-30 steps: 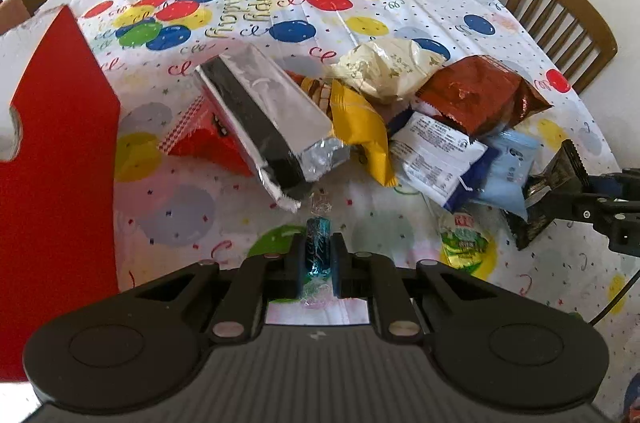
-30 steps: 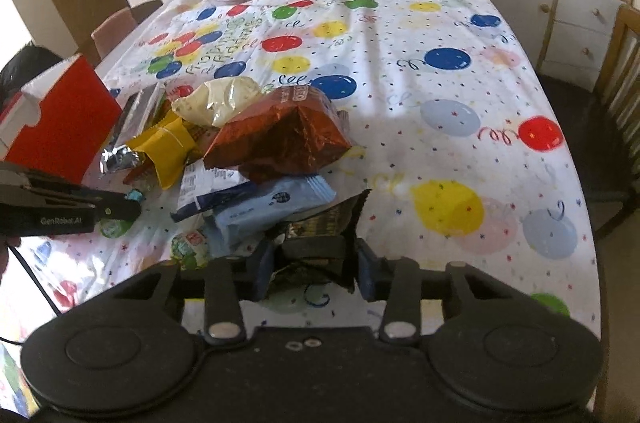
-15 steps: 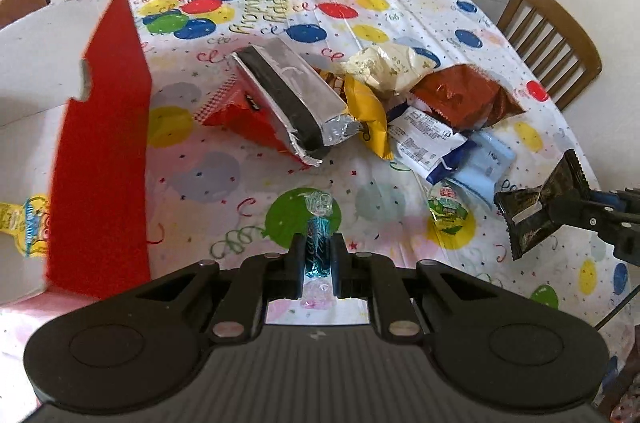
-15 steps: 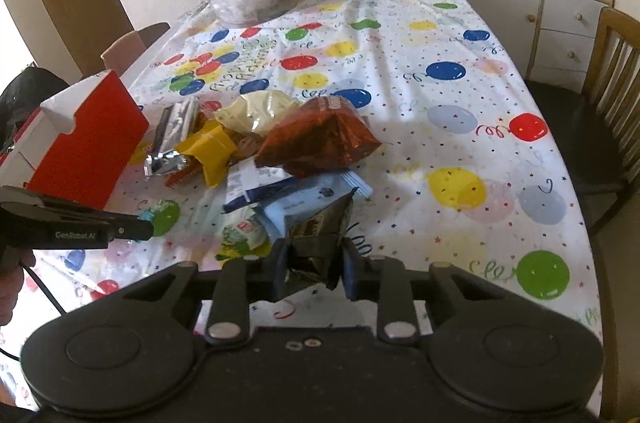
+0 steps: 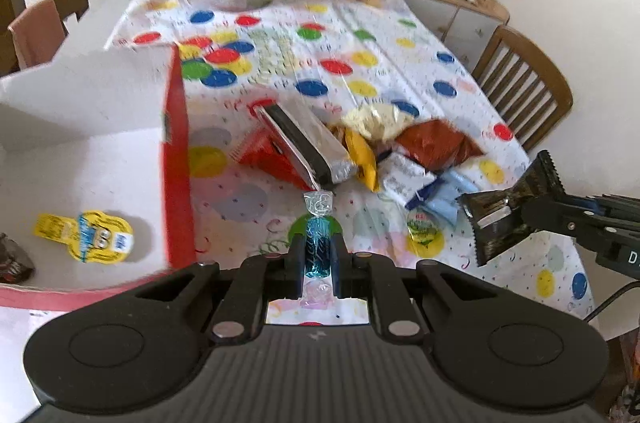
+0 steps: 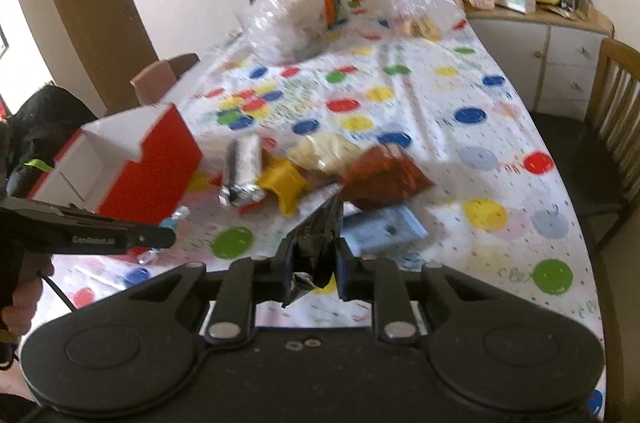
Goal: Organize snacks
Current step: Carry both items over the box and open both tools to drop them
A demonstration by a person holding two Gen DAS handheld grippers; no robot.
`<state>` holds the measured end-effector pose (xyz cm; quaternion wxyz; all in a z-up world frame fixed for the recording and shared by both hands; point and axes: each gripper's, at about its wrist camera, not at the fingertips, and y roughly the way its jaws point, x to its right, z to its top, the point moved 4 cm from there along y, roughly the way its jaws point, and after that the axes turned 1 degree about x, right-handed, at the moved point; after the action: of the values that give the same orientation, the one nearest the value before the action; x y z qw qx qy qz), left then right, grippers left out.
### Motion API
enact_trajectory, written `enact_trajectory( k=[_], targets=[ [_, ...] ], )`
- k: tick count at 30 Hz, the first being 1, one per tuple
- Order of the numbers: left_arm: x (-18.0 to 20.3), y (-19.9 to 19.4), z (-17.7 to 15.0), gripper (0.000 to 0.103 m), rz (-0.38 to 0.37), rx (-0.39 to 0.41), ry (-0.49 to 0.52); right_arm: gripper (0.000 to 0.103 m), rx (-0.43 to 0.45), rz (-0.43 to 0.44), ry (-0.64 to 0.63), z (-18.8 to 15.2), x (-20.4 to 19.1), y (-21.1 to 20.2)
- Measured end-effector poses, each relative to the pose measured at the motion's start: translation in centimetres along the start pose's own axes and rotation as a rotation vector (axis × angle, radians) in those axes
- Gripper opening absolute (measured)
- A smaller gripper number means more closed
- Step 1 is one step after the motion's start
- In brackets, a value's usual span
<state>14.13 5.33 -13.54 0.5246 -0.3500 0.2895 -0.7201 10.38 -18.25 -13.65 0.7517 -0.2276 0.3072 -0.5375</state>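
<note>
Blue-wrapped candy [image 5: 317, 250] sat pinched upright in your left gripper [image 5: 316, 265], jaws clamped tight on it, up off the table [image 5: 400, 63] and just beside the red wall of the box [image 5: 176, 183]. Your right gripper [image 6: 313, 265] had just been closing, and it gripped a dark packet [image 6: 316, 239] between its jaws, clear of the heap [image 6: 320, 163] of snacks. Both loads were airborne, nice! The box stood open, white inside, with a yellow-lidded cup [image 5: 94, 237] already lying on its floor. To do this well, you wanted to carry the candy over that red wall before letting go, low enough that it wouldn't bounce out. The packet was only caught by one end and looked floppy, so a slow swing was the safer call. One at a time, too: both grippers over that box could have crowded each other.
</note>
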Motion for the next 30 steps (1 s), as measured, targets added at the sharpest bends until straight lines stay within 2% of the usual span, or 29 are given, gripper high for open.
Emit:
enact_trajectory(
  k=[7, 16, 24, 30],
  targets=[
    [-2.7, -3.4, 1.9, 0.012, 0.026, 0.070, -0.016, 0.018, 0.045, 0.049, -0.044, 2.4, -4.3, -0.4],
    [-8.8, -6.7, 3.0, 0.012, 0.109, 0.136, -0.052, 0.018, 0.092, 0.137, -0.121, 5.7, -11.0, 1.1],
    [-15.2, -8.0, 2.7, 0.012, 0.189, 0.141, -0.098, 0.018, 0.067, 0.192, -0.173, 7.5, -17.2, 5.1],
    [-19.4, -7.5, 1.9, 0.012, 0.227, 0.106, -0.132, 0.018, 0.019, 0.216, -0.204, 7.6, -21.0, 8.5]
  ],
)
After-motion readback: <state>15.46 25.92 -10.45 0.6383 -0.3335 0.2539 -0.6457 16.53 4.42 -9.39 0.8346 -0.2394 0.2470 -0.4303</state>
